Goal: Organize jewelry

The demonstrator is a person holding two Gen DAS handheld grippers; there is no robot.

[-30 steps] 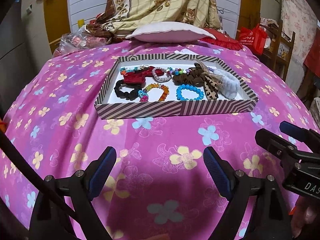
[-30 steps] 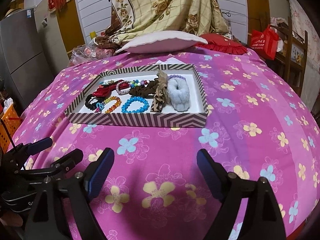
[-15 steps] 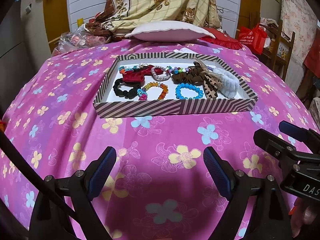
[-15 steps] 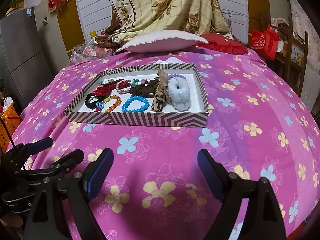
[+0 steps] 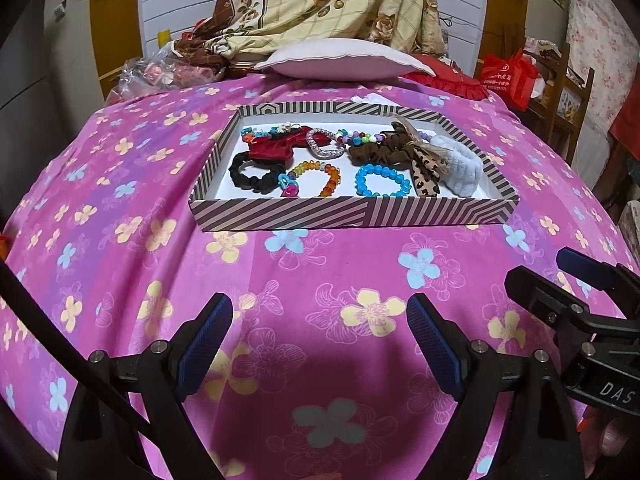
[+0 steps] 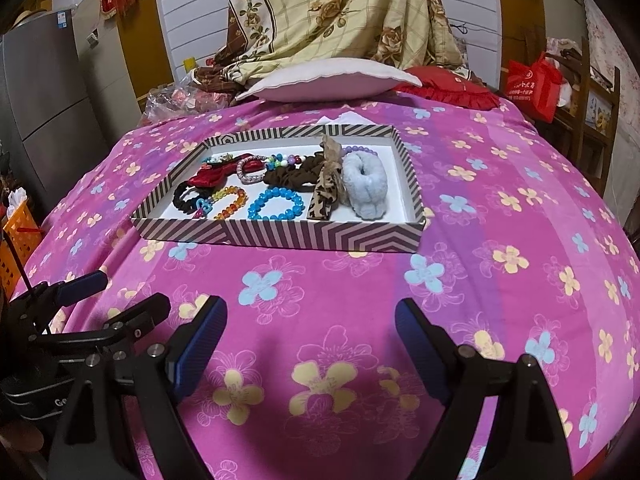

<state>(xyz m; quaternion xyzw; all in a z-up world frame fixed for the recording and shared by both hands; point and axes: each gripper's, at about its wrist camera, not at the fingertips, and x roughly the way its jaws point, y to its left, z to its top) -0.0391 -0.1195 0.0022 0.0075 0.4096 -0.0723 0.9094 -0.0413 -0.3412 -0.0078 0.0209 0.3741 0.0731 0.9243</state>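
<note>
A striped shallow box [image 5: 280, 218] [image 6: 280, 236] lies on the pink flowered bedspread. It holds a black scrunchie [image 5: 250, 176], a red velvet bow [image 5: 272, 148], an amber bead bracelet [image 5: 324, 174], a blue bead bracelet [image 5: 382, 180] [image 6: 276, 204], a brown scrunchie [image 5: 380, 152], a leopard bow [image 5: 424, 172] and a pale blue fluffy scrunchie [image 5: 460, 166] [image 6: 366, 184]. My left gripper [image 5: 320, 340] is open and empty, well short of the box. My right gripper [image 6: 310, 340] is open and empty, also short of the box. Each gripper shows at the edge of the other's view.
A white pillow [image 5: 340, 60] and a red cushion [image 5: 448, 78] lie behind the box, with a draped floral blanket [image 5: 332, 0] above. A red bag [image 5: 508, 80] sits on a wooden chair at right. An orange basket [image 6: 18, 232] stands at far left.
Both views have drawn slightly closer to the box. Both grippers stay open and empty.
</note>
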